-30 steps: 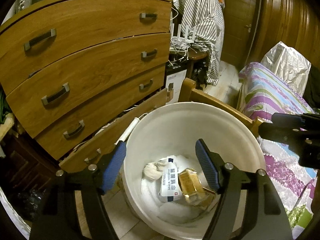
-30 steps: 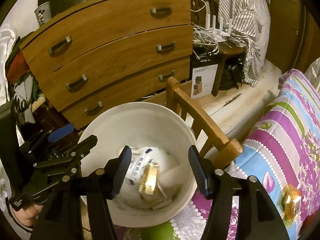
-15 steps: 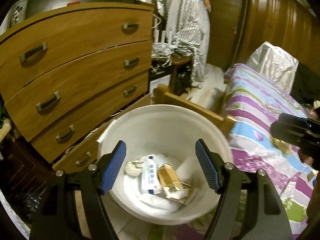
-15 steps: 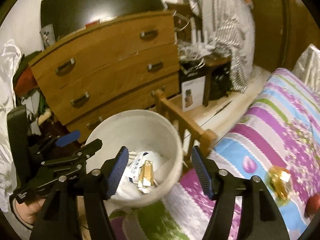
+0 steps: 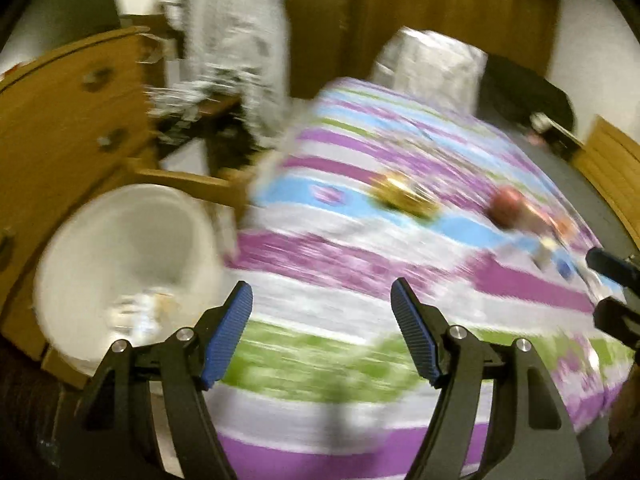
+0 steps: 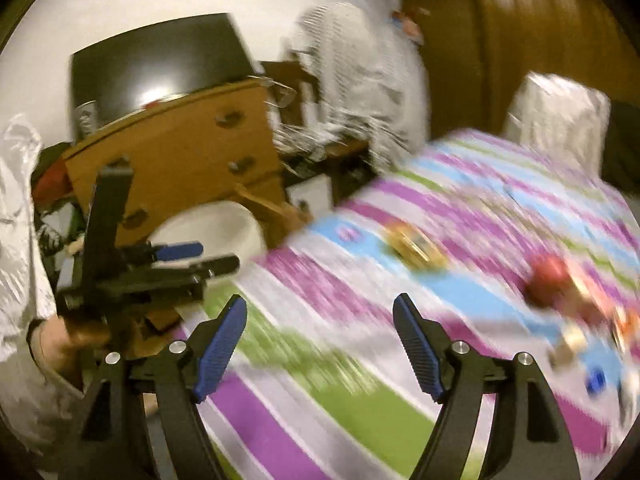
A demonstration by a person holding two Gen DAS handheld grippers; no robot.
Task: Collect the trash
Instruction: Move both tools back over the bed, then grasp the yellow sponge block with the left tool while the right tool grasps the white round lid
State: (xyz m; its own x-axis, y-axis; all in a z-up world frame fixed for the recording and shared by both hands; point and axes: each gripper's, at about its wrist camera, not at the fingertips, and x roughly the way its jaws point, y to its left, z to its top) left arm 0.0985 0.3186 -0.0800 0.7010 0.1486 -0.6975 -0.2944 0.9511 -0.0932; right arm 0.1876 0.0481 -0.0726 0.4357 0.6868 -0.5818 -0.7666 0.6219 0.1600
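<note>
Both views are motion-blurred, so treat fine detail as unreadable. Your left gripper point(image 5: 322, 330) is released: its blue pads stand well apart with nothing between them, over the striped bedspread point(image 5: 360, 272). Your right gripper point(image 6: 320, 344) is also empty, and its jaws are opening with only the bedspread visible in the gap. The white bucket point(image 5: 116, 248) stands at the left of the left wrist view, just beside the bed's wooden corner post point(image 5: 224, 186) and in front of the wooden dresser point(image 5: 60, 128); pale scraps lie at its bottom, too blurred to identify. In the right wrist view the bucket sits farther off to the left, partly hidden behind the left gripper and the hand point(image 6: 60, 344) that holds it. The trash on the bed lies far and to the right of both grippers: a gold wrapper point(image 5: 404, 198) on a blue stripe, a red round item point(image 5: 508, 206) further right, and small mixed pieces point(image 6: 592, 344) near the right edge. Neither gripper touches any of them
</note>
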